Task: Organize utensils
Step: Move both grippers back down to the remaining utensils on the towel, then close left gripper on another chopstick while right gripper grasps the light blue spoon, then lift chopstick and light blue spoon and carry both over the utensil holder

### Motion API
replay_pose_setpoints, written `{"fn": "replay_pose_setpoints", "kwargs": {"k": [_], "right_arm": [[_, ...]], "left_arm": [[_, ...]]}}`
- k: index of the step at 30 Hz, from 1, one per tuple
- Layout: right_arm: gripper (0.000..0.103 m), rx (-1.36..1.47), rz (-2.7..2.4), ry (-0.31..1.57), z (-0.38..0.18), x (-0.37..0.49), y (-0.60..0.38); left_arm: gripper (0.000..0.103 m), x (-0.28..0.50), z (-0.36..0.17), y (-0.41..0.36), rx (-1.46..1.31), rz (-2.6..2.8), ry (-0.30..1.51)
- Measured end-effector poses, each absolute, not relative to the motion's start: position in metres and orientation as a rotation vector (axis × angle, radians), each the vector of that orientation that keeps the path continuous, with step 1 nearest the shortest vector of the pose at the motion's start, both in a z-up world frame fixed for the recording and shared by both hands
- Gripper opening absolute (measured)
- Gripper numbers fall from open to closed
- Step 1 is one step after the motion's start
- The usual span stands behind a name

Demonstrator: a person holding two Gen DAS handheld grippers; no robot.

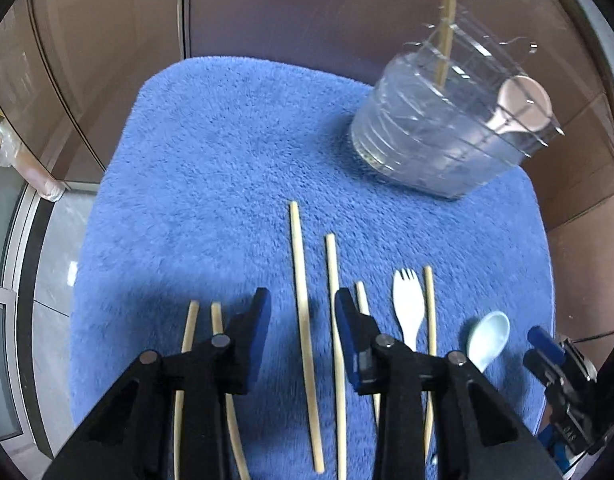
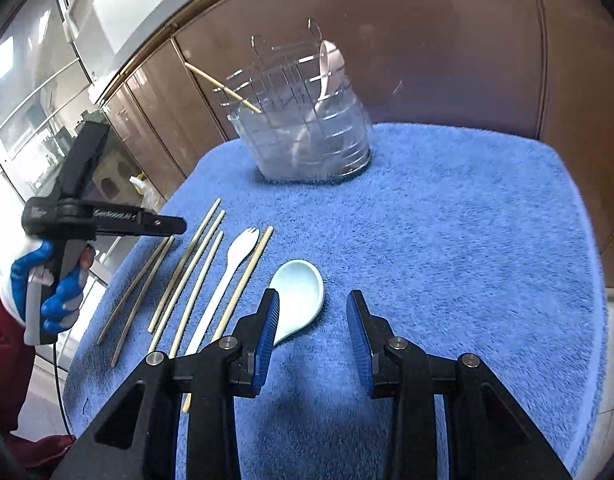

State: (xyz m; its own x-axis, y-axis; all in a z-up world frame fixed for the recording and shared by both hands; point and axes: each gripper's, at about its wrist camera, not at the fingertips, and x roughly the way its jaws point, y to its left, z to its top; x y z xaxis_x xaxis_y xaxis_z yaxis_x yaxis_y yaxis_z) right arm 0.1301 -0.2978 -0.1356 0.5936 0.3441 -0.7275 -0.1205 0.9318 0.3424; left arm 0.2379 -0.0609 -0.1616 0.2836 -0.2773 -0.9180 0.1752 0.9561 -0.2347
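Hovering, left gripper [image 1: 303,312]: held over the near part of the blue towel [image 1: 211,168], jaws partly open with nothing pinched; one long chopstick [image 1: 305,340] lies on the towel in the gap between the blue pads, touching neither.
Right gripper [image 2: 313,312]: jaws partly open and empty above the towel; the pale spoon [image 2: 299,296] lies just beside and partly behind the left finger [image 2: 267,332], and whether the two touch cannot be told.
Loose chopsticks: seven lie on the towel in rough parallel rows; a pair [image 1: 205,360] lies left of the left gripper, another stick [image 1: 335,340] runs just beside its right pad, a short length [image 1: 362,300] shows past that finger, and one more [image 1: 430,320] lies right of the fork.
White fork [image 1: 406,304]: flat on the towel between two chopsticks, tines pointing away from the cameras.
Spoon position: right of the fork row, bowl up, well apart from the holder.
Clear holder [image 2: 307,136]: a see-through divided caddy standing at the far edge of the towel; a chopstick [image 2: 223,86] leans out of one compartment and a pinkish spoon [image 2: 331,66] stands in another.
Person: a hand in a blue and white glove [image 2: 51,292] grips the left tool's handle, with a dark red sleeve [image 2: 3,360] below.
Surroundings: brown panelled wall [image 2: 447,40] behind the towel.
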Motion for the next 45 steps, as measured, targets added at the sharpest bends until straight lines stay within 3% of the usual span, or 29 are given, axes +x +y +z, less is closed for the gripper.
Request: {"fn": "replay_pose_setpoints", "kwargs": {"k": [11,17,21,24,45], "right_arm": [[0.029,0.270,0.341,0.988,-0.155,0.164,-0.297],[0.020,0.281,0.376,1.024,-0.164,0.177,-0.295],[0.007,0.266,0.387,1.042,-0.168,0.180,-0.292],[0.007,0.250,0.383,1.034,-0.166,0.178,-0.291],[0.007,0.078,0.251,0.758,-0.074,0.095,-0.267]], "left_arm": [[0.017,0.263,-0.181,-0.075,-0.092,-0.307,1.320],[0.009,0.267,-0.183,-0.074,-0.109,-0.307,1.327],[0.006,0.266,-0.185,-0.073,-0.115,-0.297,1.318],[0.006,0.261,-0.181,-0.067,-0.135,-0.292,1.287],[0.005,0.144,-0.045,-0.029,-0.196,-0.343,0.813]]}}
